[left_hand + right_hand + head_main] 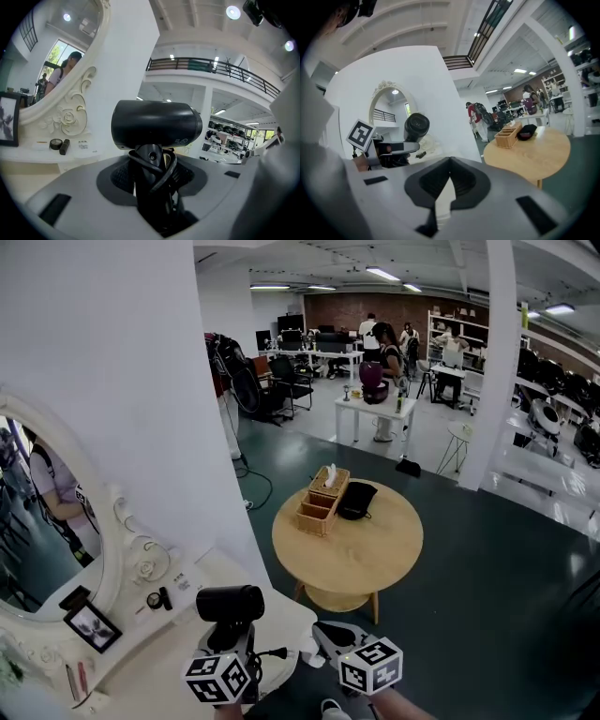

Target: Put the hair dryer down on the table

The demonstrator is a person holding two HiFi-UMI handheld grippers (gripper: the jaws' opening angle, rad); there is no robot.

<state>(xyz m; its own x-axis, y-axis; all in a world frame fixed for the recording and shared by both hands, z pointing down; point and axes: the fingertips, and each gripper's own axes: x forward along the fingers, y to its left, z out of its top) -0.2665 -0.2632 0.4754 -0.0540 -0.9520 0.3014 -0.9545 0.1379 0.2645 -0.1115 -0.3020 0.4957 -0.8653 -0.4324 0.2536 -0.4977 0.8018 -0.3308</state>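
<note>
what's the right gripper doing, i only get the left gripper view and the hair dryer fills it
Observer: The right gripper holds nothing; its jaws are together.
Operator: any table around besides the mirror shelf
Observer: Yes, the head view shows a round wooden table ahead and to the right, mostly bare.
Operator: what's on it
Observer: A wooden box and a black pouch sit side by side near its far edge.

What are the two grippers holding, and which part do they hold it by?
The left gripper holds the black hair dryer by its handle, where the cord is looped. The right gripper holds nothing; its jaws are closed together.
</note>
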